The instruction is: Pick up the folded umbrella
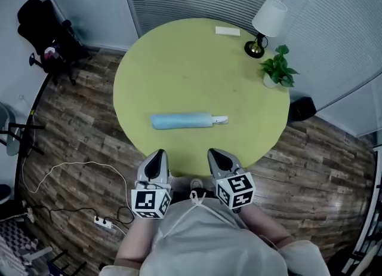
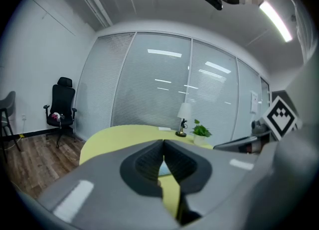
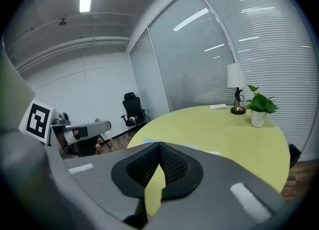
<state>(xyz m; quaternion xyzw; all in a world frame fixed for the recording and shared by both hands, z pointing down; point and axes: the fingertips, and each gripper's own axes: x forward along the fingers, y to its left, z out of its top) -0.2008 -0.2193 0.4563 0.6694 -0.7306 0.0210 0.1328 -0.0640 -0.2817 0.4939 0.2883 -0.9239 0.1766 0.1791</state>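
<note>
The folded umbrella (image 1: 182, 120) is light blue with a white handle at its right end. It lies flat on the near half of the round yellow-green table (image 1: 179, 60). My left gripper (image 1: 156, 160) and right gripper (image 1: 219, 156) hover side by side at the table's near edge, just short of the umbrella. Both are shut with nothing between the jaws. In the left gripper view the left gripper (image 2: 163, 142) shows a sliver of the umbrella (image 2: 162, 168) through the gap below its tips. In the right gripper view the umbrella (image 3: 190, 145) peeks over the shut right gripper (image 3: 159, 144).
At the table's far side stand a white-shaded lamp (image 1: 267, 24), a potted plant (image 1: 277, 70) and a small white box (image 1: 227, 30). A black office chair (image 1: 45, 30) stands at the far left. A power strip (image 1: 102, 223) with cables lies on the wood floor.
</note>
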